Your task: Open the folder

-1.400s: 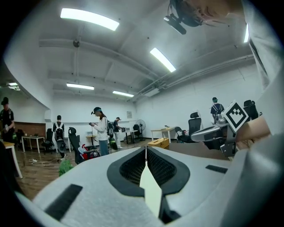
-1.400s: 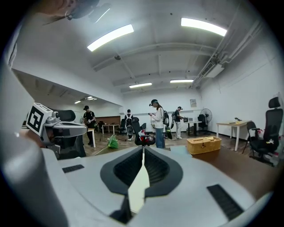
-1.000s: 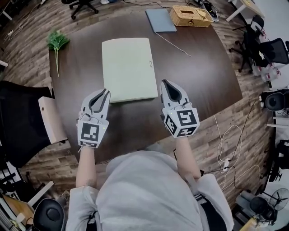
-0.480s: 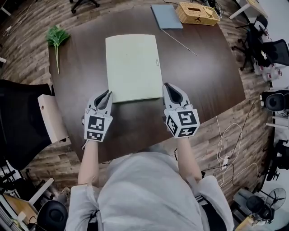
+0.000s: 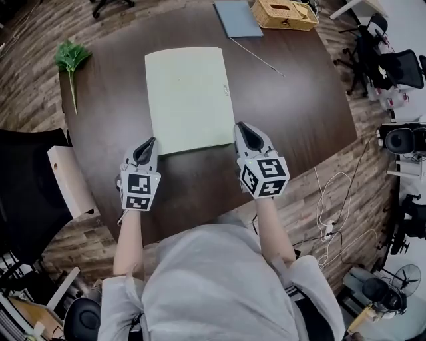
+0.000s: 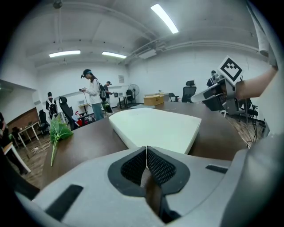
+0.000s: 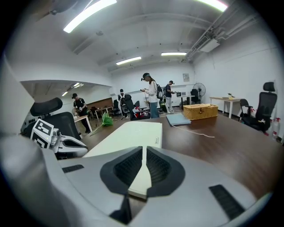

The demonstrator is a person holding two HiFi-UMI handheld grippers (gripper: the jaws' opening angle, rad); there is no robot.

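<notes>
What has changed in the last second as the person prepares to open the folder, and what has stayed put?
Both the left tongs and right tongs sank lower toward the table, at the folder's near corners. Nothing was gripped or released: both stayed shut and empty. The folder remains closed and flat; sprig and basket are unmoved.

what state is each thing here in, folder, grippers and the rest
green folder, closed, lying flat
left gripper, shut, empty
right gripper, shut, empty
blue book, closed, lying flat
wicker basket, lid shut
leafy sprig, lying flat
</notes>
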